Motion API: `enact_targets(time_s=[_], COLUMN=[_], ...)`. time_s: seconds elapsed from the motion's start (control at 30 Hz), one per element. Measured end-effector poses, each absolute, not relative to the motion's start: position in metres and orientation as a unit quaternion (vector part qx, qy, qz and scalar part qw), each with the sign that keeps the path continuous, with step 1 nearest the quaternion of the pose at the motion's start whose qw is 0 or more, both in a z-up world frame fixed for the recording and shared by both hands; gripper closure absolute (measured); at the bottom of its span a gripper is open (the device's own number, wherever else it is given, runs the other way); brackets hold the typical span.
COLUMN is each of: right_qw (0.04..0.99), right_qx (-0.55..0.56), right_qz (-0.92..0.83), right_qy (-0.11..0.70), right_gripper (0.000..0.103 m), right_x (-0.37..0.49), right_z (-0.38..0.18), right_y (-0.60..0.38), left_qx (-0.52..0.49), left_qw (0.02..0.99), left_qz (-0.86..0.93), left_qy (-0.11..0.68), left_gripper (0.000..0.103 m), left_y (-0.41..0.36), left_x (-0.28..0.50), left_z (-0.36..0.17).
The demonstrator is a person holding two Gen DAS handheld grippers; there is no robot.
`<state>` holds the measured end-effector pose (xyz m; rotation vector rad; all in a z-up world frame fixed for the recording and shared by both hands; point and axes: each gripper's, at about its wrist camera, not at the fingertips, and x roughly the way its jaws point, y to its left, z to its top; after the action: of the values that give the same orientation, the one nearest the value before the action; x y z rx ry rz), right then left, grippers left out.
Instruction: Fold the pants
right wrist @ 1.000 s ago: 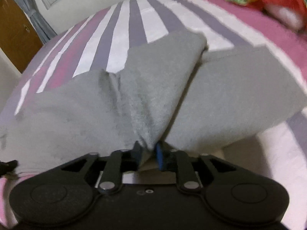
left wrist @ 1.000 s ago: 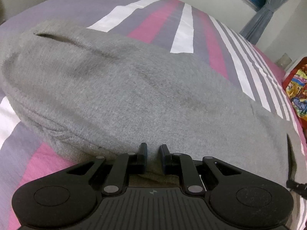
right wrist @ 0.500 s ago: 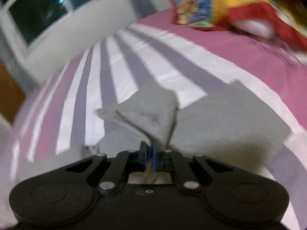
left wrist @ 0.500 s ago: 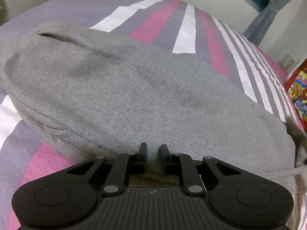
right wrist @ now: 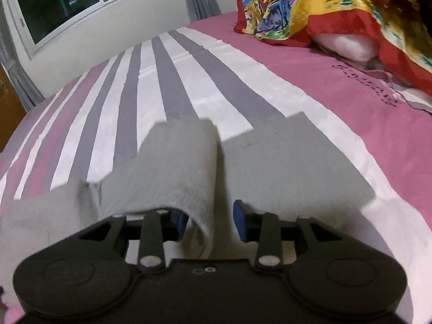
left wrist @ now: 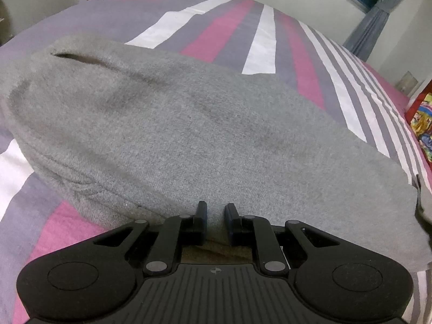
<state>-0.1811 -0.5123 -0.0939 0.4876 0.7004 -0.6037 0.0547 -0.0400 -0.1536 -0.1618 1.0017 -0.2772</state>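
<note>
left gripper [left wrist: 215,212] pinched pants [left wrist: 189,135] edge; right gripper [right wrist: 210,220] jaws wide, gripping nothing (raised fold [right wrist: 186,167] could flop open).

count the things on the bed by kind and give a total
grey pants: 1
colourful blanket: 1
white pillow: 1
grippers, left and right: 2
total: 5

Right gripper [right wrist: 210,220] fingers spread, grey pants [right wrist: 172,172] fold draped between, striped bedsheet [right wrist: 172,75] beyond
</note>
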Motion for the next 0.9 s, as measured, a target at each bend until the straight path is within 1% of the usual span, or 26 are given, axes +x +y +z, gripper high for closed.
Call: enact_targets(time_s=[0.03, 0.1, 0.13, 0.17, 0.2, 0.23, 0.33, 0.43, 0.5, 0.57, 0.63, 0.67, 0.73, 0.8, 0.9], right_qw=[0.866, 0.866, 0.863, 0.858, 0.855, 0.853, 0.840, 0.831, 0.829, 0.825, 0.824, 0.824, 0.826, 0.833, 0.878], right_qx=[0.230, 0.250, 0.284, 0.315, 0.328, 0.332, 0.368, 0.384, 0.393, 0.404, 0.408, 0.404, 0.385, 0.363, 0.303], right_qz=[-0.293, -0.314, -0.316, -0.311, -0.308, -0.308, -0.311, -0.308, -0.310, -0.312, -0.315, -0.318, -0.321, -0.320, -0.294], right_qy=[0.332, 0.299, 0.275, 0.260, 0.257, 0.259, 0.250, 0.260, 0.251, 0.240, 0.236, 0.239, 0.257, 0.268, 0.225], right_gripper=[0.072, 0.075, 0.082, 0.090, 0.095, 0.097, 0.097, 0.096, 0.090, 0.087, 0.088, 0.093, 0.096, 0.097, 0.097], right_x=[-0.178, -0.187, -0.198, -0.208, -0.215, -0.223, -0.248, -0.257, -0.264, -0.269, -0.272, -0.271, -0.267, -0.258, -0.253], right_z=[-0.093, -0.090, -0.088, -0.088, -0.092, -0.096, -0.111, -0.124, -0.125, -0.124, -0.122, -0.122, -0.124, -0.118, -0.093], right_y=[-0.519, -0.534, -0.543, -0.550, -0.551, -0.549, -0.549, -0.554, -0.558, -0.564, -0.568, -0.570, -0.572, -0.572, -0.564], left_qx=[-0.076, -0.078, -0.079, -0.078, -0.076, -0.074, -0.068, -0.061, -0.060, -0.060, -0.058, -0.057, -0.053, -0.050, -0.047], left_qw=[0.865, 0.864, 0.864, 0.864, 0.864, 0.865, 0.865, 0.866, 0.866, 0.866, 0.867, 0.868, 0.868, 0.869, 0.871], left_qz=[-0.132, -0.131, -0.131, -0.131, -0.132, -0.131, -0.130, -0.130, -0.130, -0.129, -0.128, -0.127, -0.127, -0.127, -0.127], left_qy=[0.478, 0.480, 0.480, 0.480, 0.479, 0.479, 0.480, 0.479, 0.479, 0.478, 0.478, 0.478, 0.477, 0.475, 0.473], left_gripper=[0.088, 0.088, 0.088, 0.088, 0.088, 0.088, 0.088, 0.088, 0.088, 0.088, 0.088, 0.088, 0.088, 0.088, 0.088], left_y=[-0.040, -0.040, -0.040, -0.040, -0.040, -0.041, -0.043, -0.044, -0.044, -0.044, -0.044, -0.045, -0.046, -0.046, -0.047], left_x=[0.055, 0.055, 0.055, 0.055, 0.055, 0.055, 0.055, 0.055, 0.055, 0.055, 0.055, 0.054, 0.054, 0.053, 0.052], left_z=[-0.154, -0.153, -0.153, -0.153, -0.153, -0.153, -0.152, -0.151, -0.151, -0.151, -0.152, -0.151, -0.152, -0.151, -0.151])
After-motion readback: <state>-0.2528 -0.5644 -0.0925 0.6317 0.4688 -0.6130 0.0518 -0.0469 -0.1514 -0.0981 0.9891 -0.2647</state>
